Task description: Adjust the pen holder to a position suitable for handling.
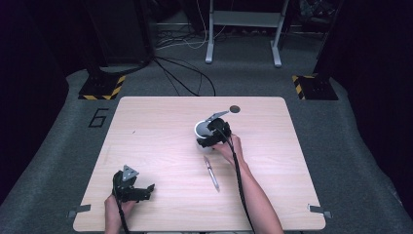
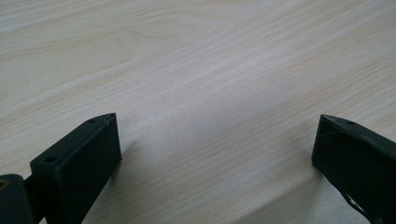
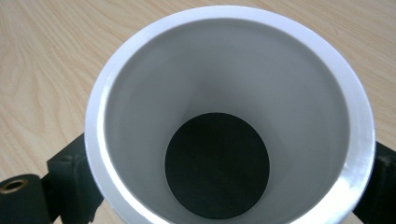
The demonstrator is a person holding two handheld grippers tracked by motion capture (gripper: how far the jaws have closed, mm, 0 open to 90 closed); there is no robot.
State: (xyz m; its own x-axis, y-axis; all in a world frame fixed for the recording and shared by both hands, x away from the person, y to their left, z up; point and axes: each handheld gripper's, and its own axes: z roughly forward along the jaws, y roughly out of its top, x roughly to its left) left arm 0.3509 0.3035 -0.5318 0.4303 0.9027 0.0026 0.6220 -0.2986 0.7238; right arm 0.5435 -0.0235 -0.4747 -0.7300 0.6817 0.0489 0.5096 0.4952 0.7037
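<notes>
Right tool [image 1: 208,132] pinches a white cup [image 1: 200,128]; left tool [image 1: 141,191] spread; floor reads "6" [image 1: 99,117].

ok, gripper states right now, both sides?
Left gripper: open, jaws wide apart over bare table, holding nothing.
Right gripper: jaws on either side of the white cup, apparently shut on it.

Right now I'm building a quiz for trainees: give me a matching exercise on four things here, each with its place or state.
Things:
1. white cup
2. pen
3. left gripper
4. dark disc

Places or states:
A. open over bare wood
B. lying loose at the table's middle
C. between the right gripper's jaws
D. flat near the table's far edge

Pairs: 1-C, 2-B, 3-A, 4-D
</notes>
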